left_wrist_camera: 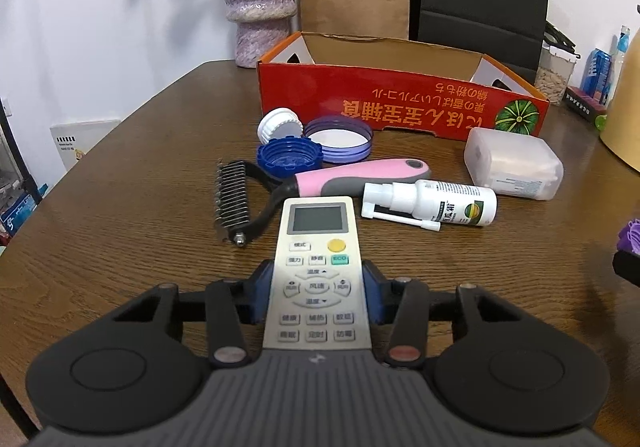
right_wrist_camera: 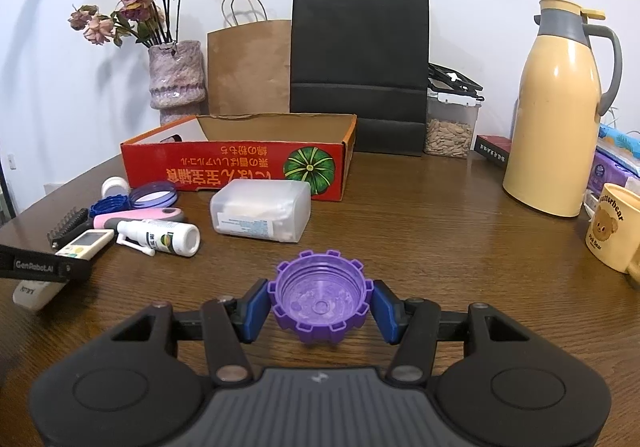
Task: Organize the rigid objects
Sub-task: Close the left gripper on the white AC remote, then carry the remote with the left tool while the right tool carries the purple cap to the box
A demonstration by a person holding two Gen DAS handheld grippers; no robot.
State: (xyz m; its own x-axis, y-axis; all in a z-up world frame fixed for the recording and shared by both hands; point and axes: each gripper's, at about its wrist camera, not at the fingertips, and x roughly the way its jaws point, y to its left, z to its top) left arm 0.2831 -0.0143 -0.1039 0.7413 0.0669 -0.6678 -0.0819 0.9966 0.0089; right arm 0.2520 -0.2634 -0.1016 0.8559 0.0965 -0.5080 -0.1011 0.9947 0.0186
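Blue pads of my left gripper (left_wrist_camera: 318, 293) clamp the white remote control (left_wrist_camera: 318, 271) by its sides, low over the table (left_wrist_camera: 120, 247). My right gripper (right_wrist_camera: 320, 303) pinches the purple notched cap (right_wrist_camera: 320, 295), both presumably bound for the open red carton (right_wrist_camera: 240, 167) beyond.

Dark brown wood-grain table (right_wrist_camera: 460, 239), rounded corner at left of frame. Directly on it: open red cardboard box (right_wrist_camera: 236, 169) at centre; translucent plastic container (right_wrist_camera: 260, 211) and white spray bottle (right_wrist_camera: 160, 239) lying before it; pink-handled pet comb (left_wrist_camera: 320, 179), blue ribbed cap (left_wrist_camera: 290, 157), lilac lid (left_wrist_camera: 338, 137), white cap (left_wrist_camera: 280, 125); cream thermos jug (right_wrist_camera: 560, 107) at right; mottled pink vase (right_wrist_camera: 176, 79) at upper left
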